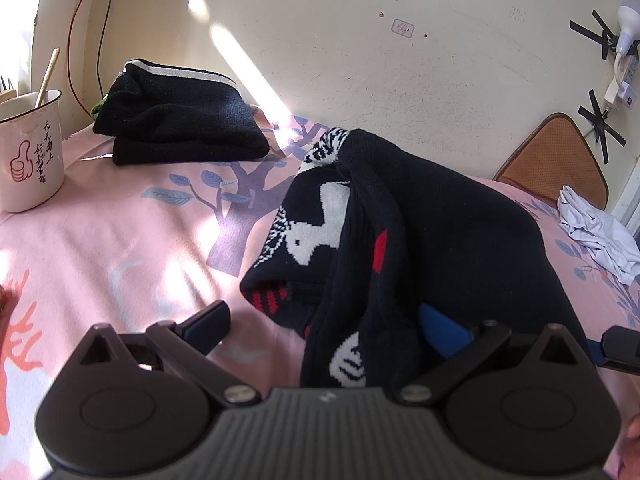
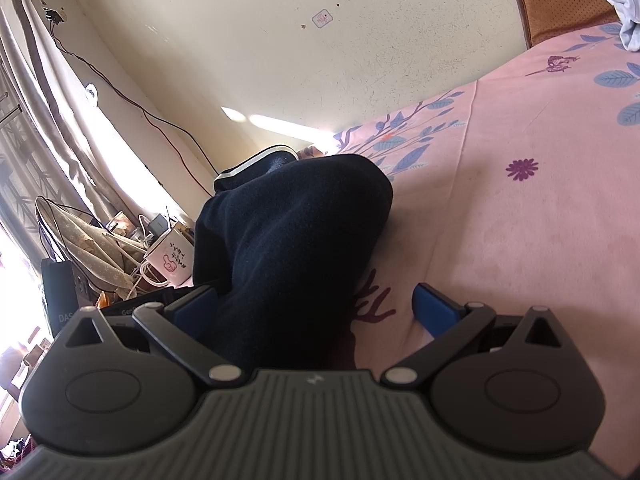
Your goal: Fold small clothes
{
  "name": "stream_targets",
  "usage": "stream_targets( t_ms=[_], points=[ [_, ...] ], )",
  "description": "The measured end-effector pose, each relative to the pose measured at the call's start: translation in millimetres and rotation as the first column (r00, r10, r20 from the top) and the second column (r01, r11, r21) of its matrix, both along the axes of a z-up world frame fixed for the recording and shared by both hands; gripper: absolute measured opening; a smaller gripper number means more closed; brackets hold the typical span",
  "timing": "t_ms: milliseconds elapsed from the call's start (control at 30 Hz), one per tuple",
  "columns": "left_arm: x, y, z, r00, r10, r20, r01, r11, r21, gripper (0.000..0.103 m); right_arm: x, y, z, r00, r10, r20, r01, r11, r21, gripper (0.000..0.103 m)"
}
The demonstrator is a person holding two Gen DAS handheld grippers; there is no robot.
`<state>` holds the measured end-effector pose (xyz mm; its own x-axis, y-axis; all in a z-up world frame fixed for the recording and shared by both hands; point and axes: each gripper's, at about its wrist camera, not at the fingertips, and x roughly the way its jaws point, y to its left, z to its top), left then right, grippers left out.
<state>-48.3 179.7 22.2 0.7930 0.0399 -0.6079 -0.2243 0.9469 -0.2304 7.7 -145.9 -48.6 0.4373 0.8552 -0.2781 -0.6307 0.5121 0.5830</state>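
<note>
A black knitted sweater with a white animal pattern and red marks (image 1: 420, 240) sits bunched in a raised heap in the middle of the bed with a pink sheet printed with blue-leaved trees (image 1: 100, 248), draped toward both grippers. The left gripper (image 1: 324, 328) has its jaws spread wide, with a hanging fold of the sweater lying between them and covering most of the blue right finger; they grip nothing. The right gripper (image 2: 316, 308) is likewise wide open, the dark knit bulging against its left finger while the right finger stands clear over the sheet. Near the bed's far edge by the cream wall rests a folded black garment with a white stripe (image 1: 176, 116). At the left edge stands a white enamel mug with a red thumbs-up drawing (image 1: 30, 156), and a crumpled white cloth (image 1: 600, 232) lies toward the right edge beside a brown woven cushion (image 1: 560, 156).
</note>
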Motion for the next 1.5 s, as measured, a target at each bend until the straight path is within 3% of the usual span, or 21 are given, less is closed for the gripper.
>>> stream_targets(
  t_ms=[1500],
  points=[
    [-0.1,3.9,-0.9,1.0,-0.012,0.019,0.012,1.0,-0.026,0.103,0.0,0.3,-0.1,1.0,0.001,0.0,-0.001,1.0,0.001,0.103]
  ],
)
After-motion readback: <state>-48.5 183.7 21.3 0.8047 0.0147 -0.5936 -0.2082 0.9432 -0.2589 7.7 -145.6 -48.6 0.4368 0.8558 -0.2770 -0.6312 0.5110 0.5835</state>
